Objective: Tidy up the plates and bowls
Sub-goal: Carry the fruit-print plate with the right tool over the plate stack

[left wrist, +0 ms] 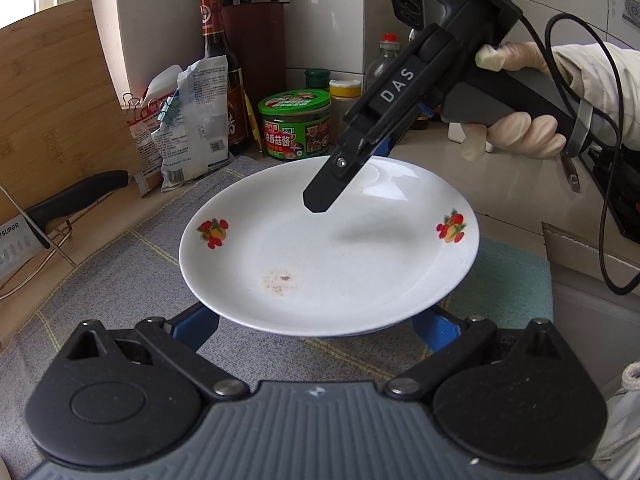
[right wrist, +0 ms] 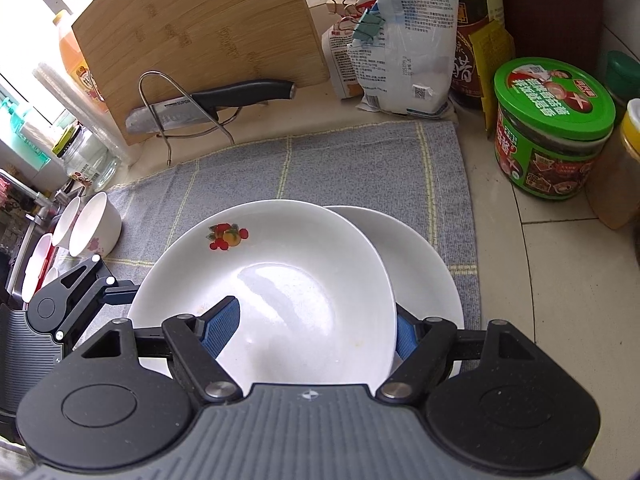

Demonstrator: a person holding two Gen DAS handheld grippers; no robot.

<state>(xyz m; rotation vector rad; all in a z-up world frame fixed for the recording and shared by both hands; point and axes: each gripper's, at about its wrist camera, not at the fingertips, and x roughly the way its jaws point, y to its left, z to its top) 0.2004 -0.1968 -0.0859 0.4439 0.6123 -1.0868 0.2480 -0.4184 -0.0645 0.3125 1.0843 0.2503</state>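
Plates: the upper plate (right wrist: 280,272), white with fruit decals, sits low-centre in the right wrist view, overlapping a second plate (right wrist: 424,280) on the grey cloth (right wrist: 320,160). Right gripper (right wrist: 308,332) fingers straddle its near rim, one blue pad (right wrist: 220,332) inside; contact cannot be confirmed. Left gripper (left wrist: 320,328) fingers are spread under the near edge. Glazed ceramic is likely rigid, slippery and breakable; grip at the rim. Bowls (right wrist: 94,224) wait at middle left.

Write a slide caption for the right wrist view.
Right gripper straddles the rim of a fruit-patterned white plate above a second plate on a grey cloth.
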